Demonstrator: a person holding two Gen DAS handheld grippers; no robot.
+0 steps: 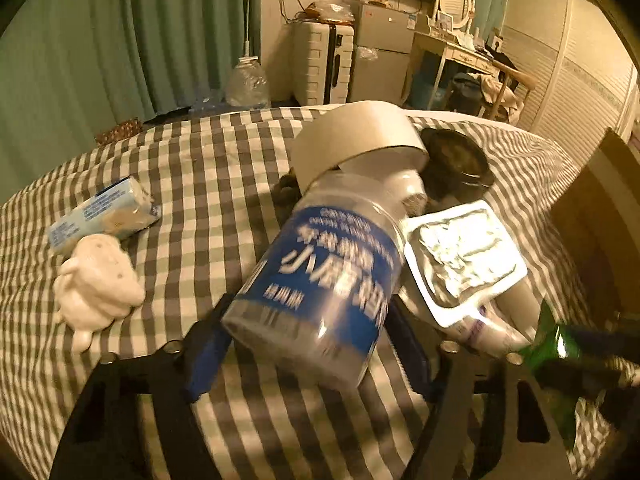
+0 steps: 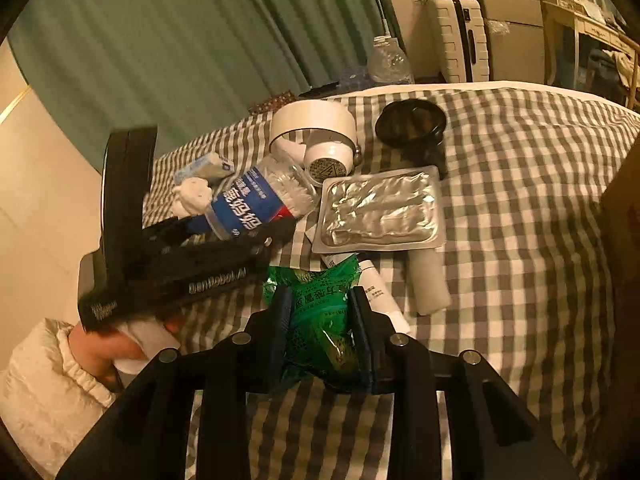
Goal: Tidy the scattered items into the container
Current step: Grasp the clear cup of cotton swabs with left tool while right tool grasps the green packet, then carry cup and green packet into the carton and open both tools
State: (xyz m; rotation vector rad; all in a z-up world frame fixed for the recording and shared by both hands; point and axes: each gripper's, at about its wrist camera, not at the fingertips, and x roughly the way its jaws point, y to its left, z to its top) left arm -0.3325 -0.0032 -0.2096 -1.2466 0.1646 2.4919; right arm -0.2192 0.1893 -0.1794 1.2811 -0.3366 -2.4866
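Bed [image 1: 168,184] under grey-check cover, items scattered across it. Brown box edge [image 2: 624,216] at far right of the right view, likely the container, interior not visible. Left gripper [image 1: 308,344]: fingers clamped on clear jar [image 1: 320,280] with blue label, jar tilted, held above the cover, cotton swabs visible inside in the right view. Right gripper [image 2: 320,332]: fingers clenched on green packet [image 2: 316,312], low over the bed just in front of the pile. Tape roll [image 2: 314,124] at the far end of the pile, small white round tub [image 2: 328,164] lying against it. Black jar [image 2: 412,124] to the right of the roll, mouth facing camera. Foil blister pack [image 2: 380,212] flat in the middle, white tube [image 2: 430,280] and thinner tube [image 2: 380,292] partly under its near edge. Blue pack [image 1: 104,212] and white plush [image 1: 96,280] touching, well left of the pile.
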